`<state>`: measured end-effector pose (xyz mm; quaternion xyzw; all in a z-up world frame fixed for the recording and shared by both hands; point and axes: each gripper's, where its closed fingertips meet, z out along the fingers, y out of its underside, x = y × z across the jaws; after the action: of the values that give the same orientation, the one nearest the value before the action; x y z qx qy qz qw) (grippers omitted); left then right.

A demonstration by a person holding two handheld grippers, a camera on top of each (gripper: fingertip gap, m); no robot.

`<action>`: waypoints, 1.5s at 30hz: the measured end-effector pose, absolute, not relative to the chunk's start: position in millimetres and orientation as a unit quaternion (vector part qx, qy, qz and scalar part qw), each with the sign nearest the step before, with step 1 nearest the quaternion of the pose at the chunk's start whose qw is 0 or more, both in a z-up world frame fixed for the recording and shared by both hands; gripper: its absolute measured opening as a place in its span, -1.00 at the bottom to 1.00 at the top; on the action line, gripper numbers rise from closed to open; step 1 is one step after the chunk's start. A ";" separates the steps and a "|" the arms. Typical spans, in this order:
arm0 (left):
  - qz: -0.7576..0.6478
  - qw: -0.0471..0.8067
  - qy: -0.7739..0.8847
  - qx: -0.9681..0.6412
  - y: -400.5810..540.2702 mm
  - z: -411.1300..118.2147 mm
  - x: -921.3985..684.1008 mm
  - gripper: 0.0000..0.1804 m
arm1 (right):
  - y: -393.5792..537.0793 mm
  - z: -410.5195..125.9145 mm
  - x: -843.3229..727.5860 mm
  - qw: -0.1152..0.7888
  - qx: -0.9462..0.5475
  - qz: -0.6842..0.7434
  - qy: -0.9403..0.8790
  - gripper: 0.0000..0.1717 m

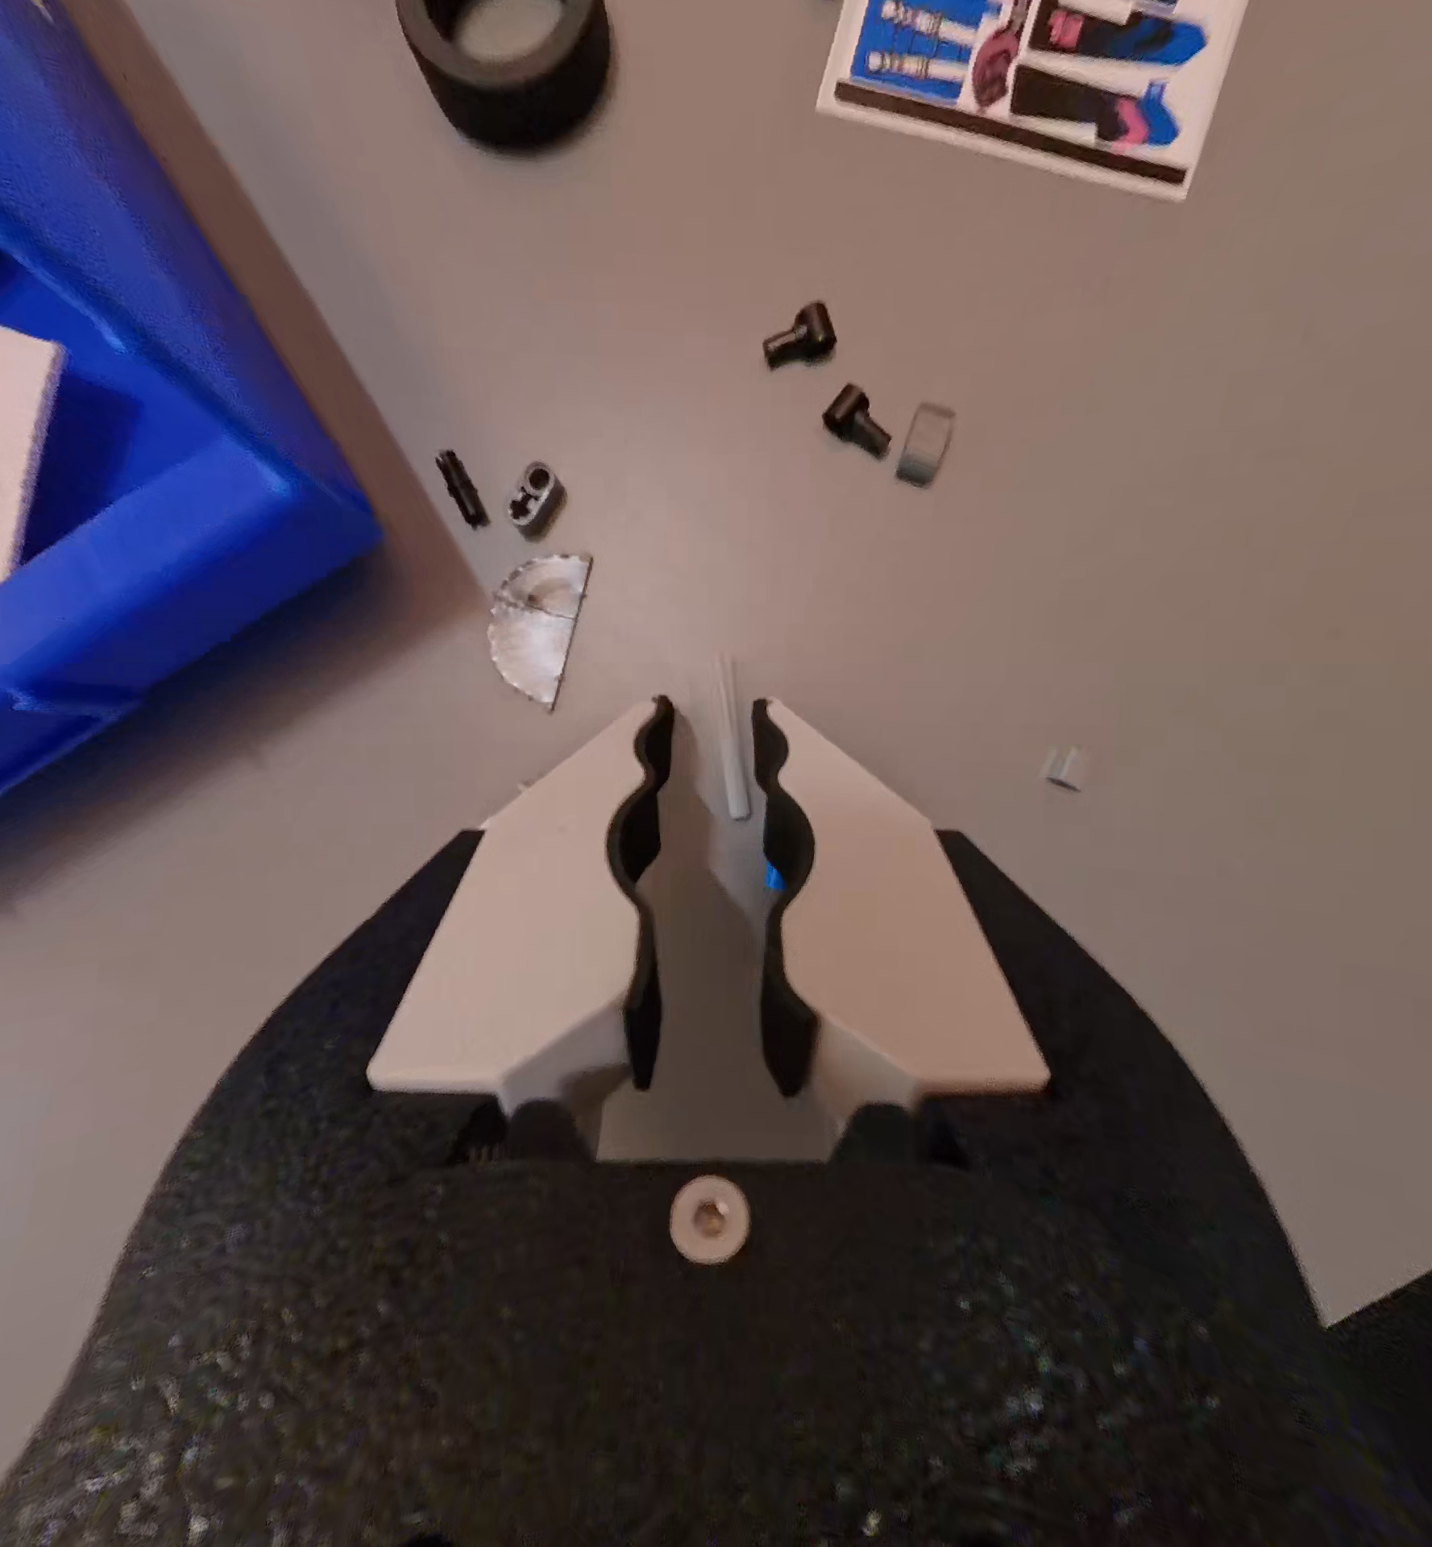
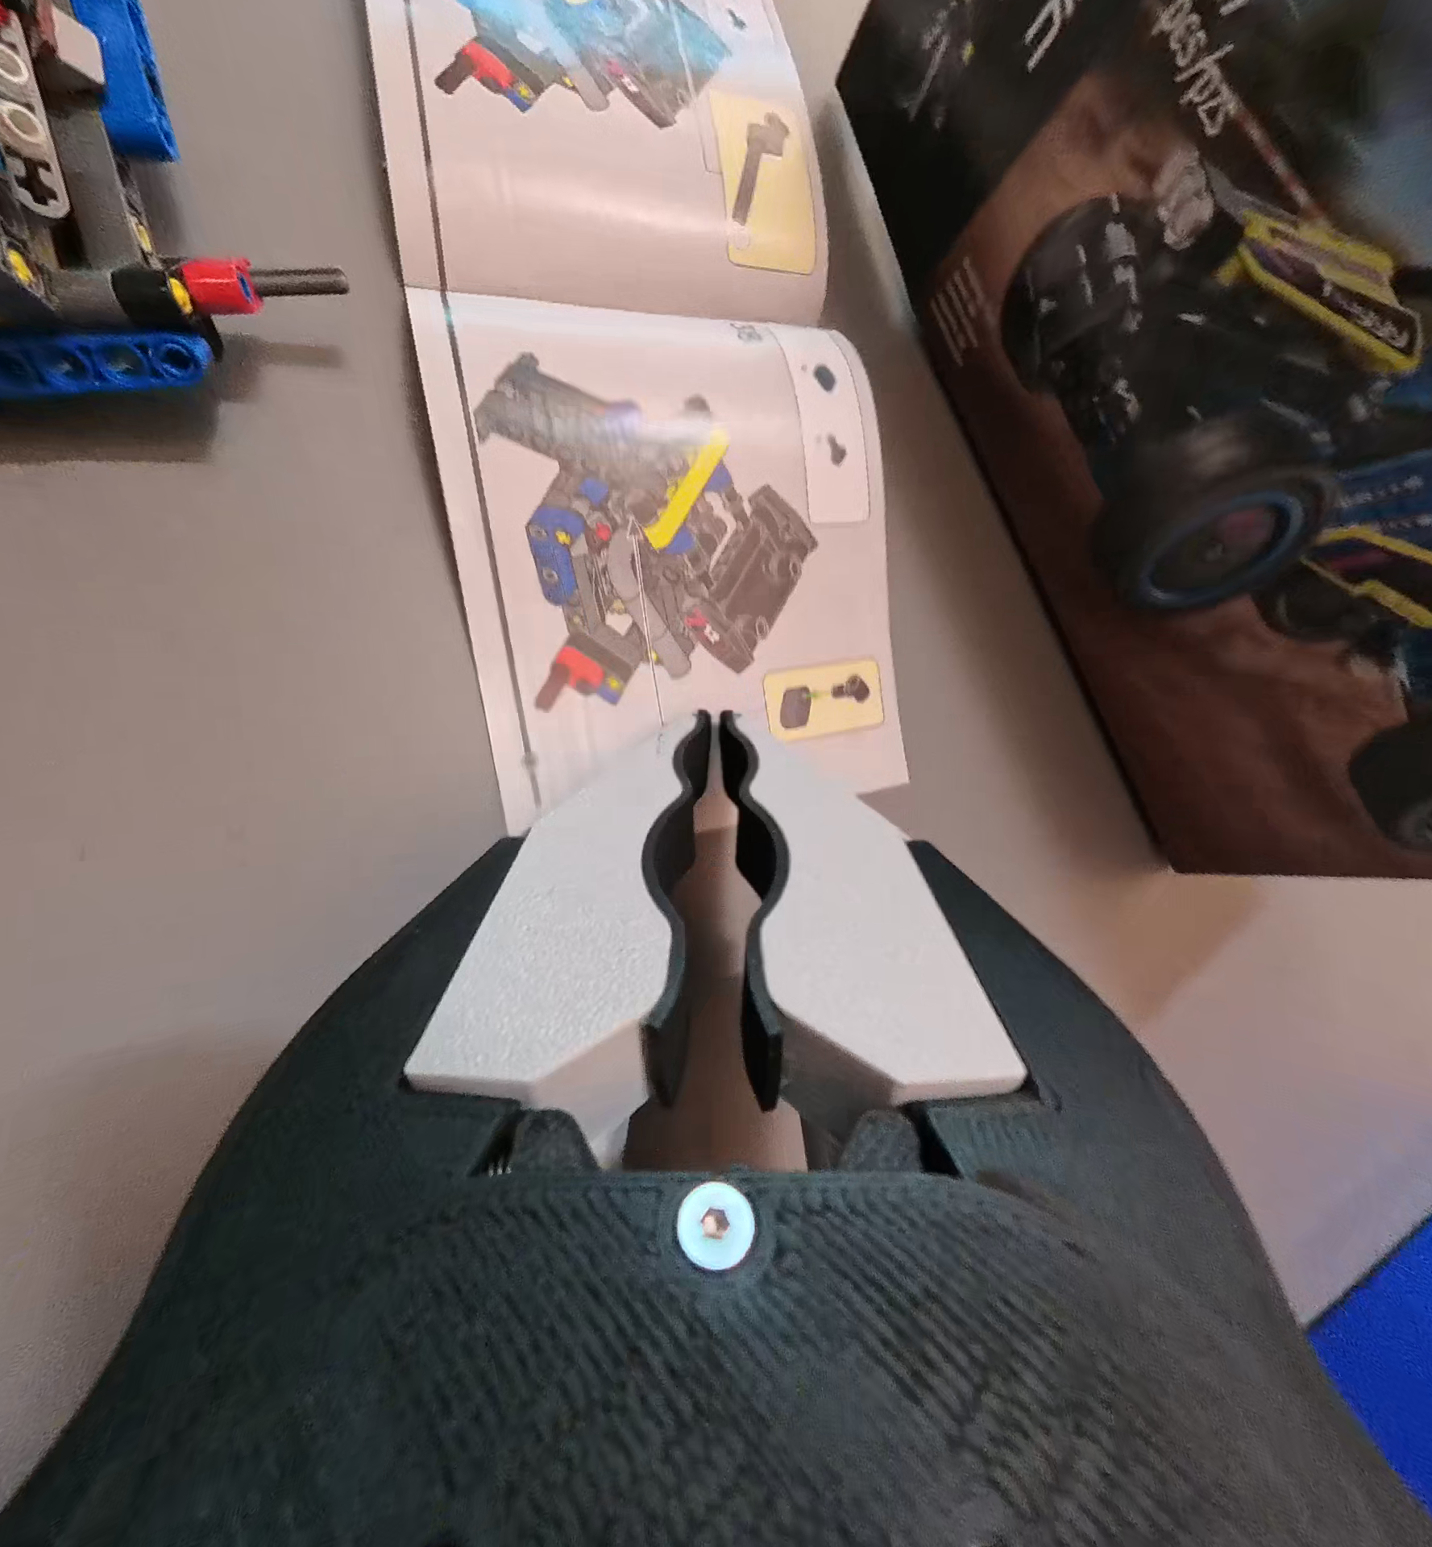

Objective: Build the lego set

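My left gripper (image 1: 712, 707) hovers low over the grey table (image 1: 1114, 586). A thin white rod (image 1: 731, 753) lies on the table between its fingertips, closer to the right pad. A gap shows on the left side, so the pads do not press on it and the gripper counts as open. My right gripper (image 2: 714, 718) is shut with its pads together and nothing between them. It hangs over the lower edge of an open instruction booklet (image 2: 612, 469).
Near the left gripper lie a grey half-disc (image 1: 538, 628), black pins (image 1: 798, 335), a grey connector (image 1: 538, 498), a small grey bush (image 1: 1065, 766), a black tyre (image 1: 511, 67), a sticker sheet (image 1: 1022, 84) and a blue bin (image 1: 109, 469). The right wrist view shows a part-built model (image 2: 51, 234) and a dark box (image 2: 1198, 418). Across from one pair of fingers to the other is roughly 50 cm.
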<state>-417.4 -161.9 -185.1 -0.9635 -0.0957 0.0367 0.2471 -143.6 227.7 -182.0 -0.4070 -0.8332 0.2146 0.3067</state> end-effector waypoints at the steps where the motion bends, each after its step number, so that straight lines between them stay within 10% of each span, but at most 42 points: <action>1: 0.035 0.246 -0.094 -0.964 -160.4 -186.8 -415.4 -0.87 | 229.3 -179.2 -143.3 0.315 -0.409 0.218 -0.828 -1.00; 28: -0.056 0.395 0.099 -0.911 17.7 -185.7 -216.6 -0.98 | 259.6 -181.0 -132.1 0.402 -0.402 0.183 -0.802 -1.00; 40: 0.083 0.507 -0.006 -0.858 -16.2 -102.8 -340.9 -0.80 | 281.0 -130.7 -154.2 0.559 -0.433 0.215 -0.674 -0.85; 45: 0.146 0.585 -0.071 -0.795 -24.7 -60.2 -395.6 -0.42 | 296.9 -123.1 -150.7 0.600 -0.440 0.181 -0.643 -0.84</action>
<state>-395.6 -24.7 -60.2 -0.7949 -0.0710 0.1460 0.5846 -150.7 296.9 -123.1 -0.4396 -0.6435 0.1814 0.5998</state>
